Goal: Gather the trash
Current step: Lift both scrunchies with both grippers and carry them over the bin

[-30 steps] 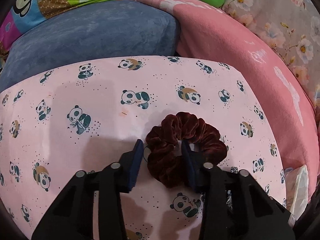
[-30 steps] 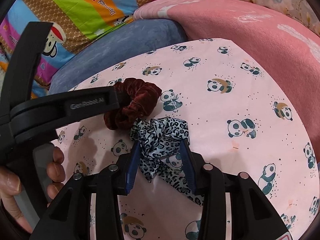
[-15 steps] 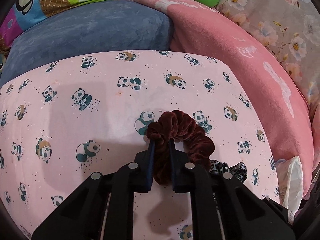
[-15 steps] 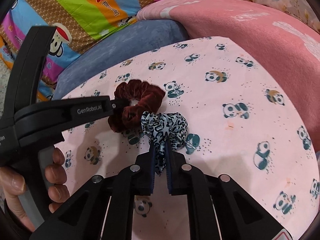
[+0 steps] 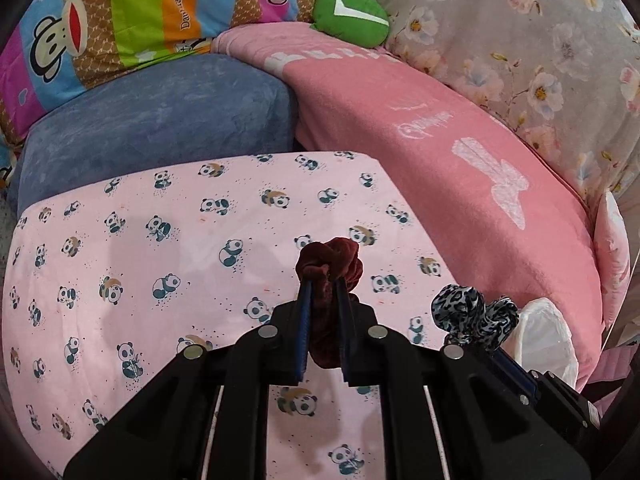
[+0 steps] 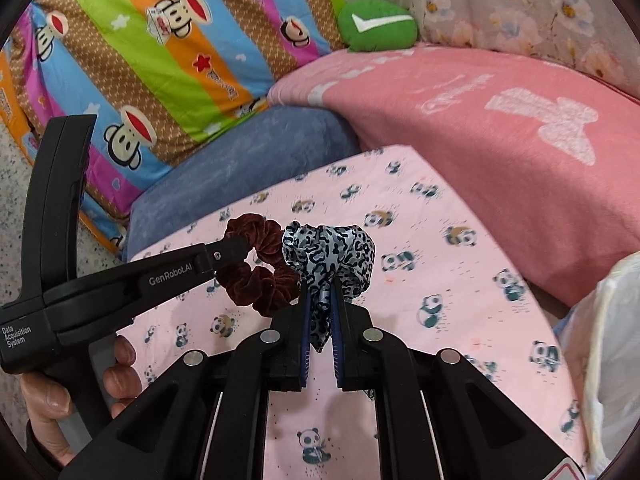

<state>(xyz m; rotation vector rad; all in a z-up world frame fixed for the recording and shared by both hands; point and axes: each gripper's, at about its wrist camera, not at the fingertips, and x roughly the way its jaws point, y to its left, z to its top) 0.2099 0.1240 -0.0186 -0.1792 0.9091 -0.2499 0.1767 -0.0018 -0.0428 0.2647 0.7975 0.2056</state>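
Scrunchies are both off the bed now: the maroon velvet scrunchie is pinched in my left claw, and the leopard-print scrunchie is pinched in my right claw. Each claw is nearly closed, its blue pads squeezing a fold of fabric with the rest of the loop bunched above the tips. A second ago both sat wide around their scrunchies as these lay flat on the panda-print sheet; the jaws have just been closing, and now both pieces hang clear of it, with more of the bedding in view around them. In the right wrist view the two scrunchies look to be touching, though I can't be sure from this angle. A hand grips the left claw's handle at the lower left.

Beyond the sheet lie a blue cushion and a pink blanket with white print. Behind those are a striped cartoon-monkey quilt, a small green pillow with a white tick, and floral fabric. A white plastic bag sits at the right edge of the bed.
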